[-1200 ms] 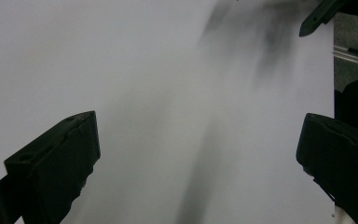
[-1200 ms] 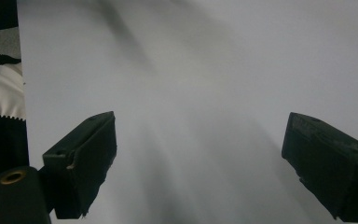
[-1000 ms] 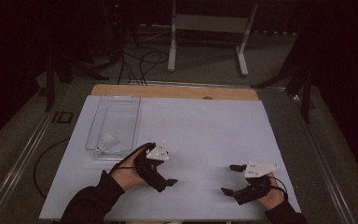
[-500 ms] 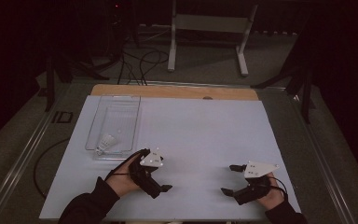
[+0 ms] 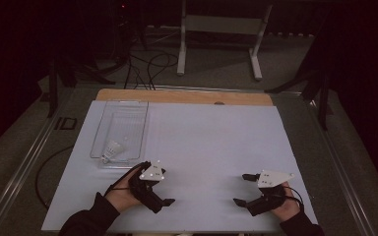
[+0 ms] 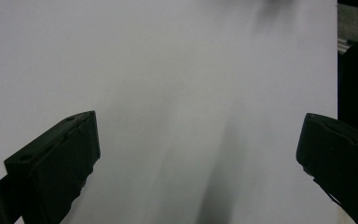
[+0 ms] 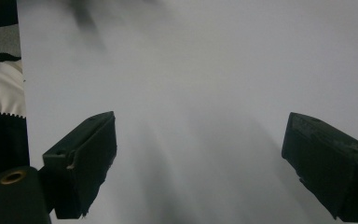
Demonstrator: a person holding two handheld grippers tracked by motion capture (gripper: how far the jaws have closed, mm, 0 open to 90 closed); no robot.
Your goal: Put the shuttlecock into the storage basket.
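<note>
A clear plastic tray (image 5: pixel 128 110) lies on the left part of the white table top (image 5: pixel 211 137). A white shuttlecock (image 5: pixel 111 150) rests at the tray's near end. My left gripper (image 5: pixel 160 190) is held low over the table just in front of the tray's near right corner, pointing right. Its jaws stand wide apart in the left gripper view (image 6: pixel 198 140), with bare white surface between them. My right gripper (image 5: pixel 241 189) hovers near the front right, pointing left. It is open too in the right gripper view (image 7: pixel 200 149), and holds nothing.
A wooden strip (image 5: pixel 187 96) runs along the table's far edge. Behind it on the floor are cables (image 5: pixel 147 59) and a white metal stand (image 5: pixel 221 29). A white cloth (image 7: pixel 0 88) shows past the table edge in the right gripper view.
My left gripper has drawn back toward the table's near edge and a little left. The right gripper has stayed where it was.
</note>
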